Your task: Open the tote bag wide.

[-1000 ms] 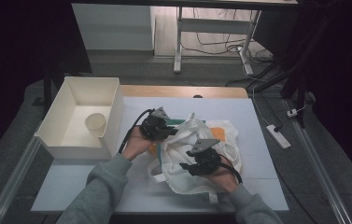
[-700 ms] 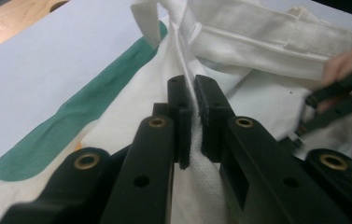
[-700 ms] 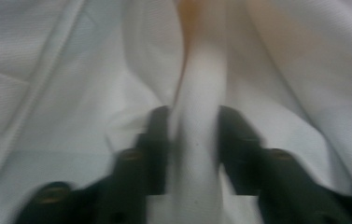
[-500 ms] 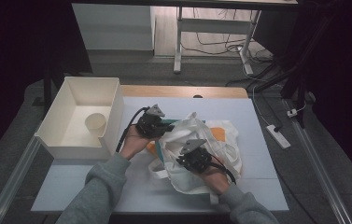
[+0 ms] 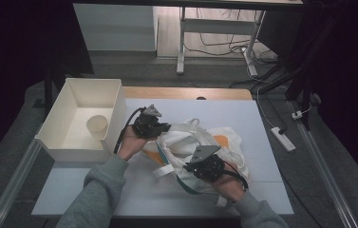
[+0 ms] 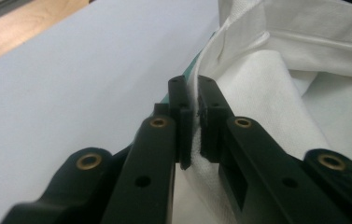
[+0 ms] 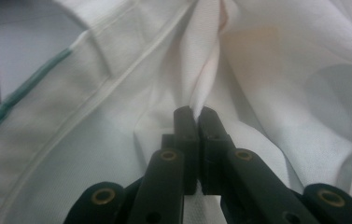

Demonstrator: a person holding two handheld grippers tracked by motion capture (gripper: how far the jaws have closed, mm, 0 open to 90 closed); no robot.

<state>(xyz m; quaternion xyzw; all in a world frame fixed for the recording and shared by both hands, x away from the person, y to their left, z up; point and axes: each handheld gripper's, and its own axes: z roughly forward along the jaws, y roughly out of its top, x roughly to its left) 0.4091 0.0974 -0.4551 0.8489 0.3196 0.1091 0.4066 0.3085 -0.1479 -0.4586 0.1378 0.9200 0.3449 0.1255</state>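
The soft white cloth tote bag with orange and teal print (image 5: pixel 205 147) lies crumpled mid-desk (image 5: pixel 262 123). It looks light and limp, likely to sag. The left gripper (image 6: pixel 191 100) has its fingers clamped on the rim hem; the right gripper (image 7: pixel 195 116) pinches a fabric fold.

Lab: dark-curtained recording bay, table (image 5: pixel 243 114), floor cables (image 5: pixel 224 45), power strip (image 5: pixel 282 138).
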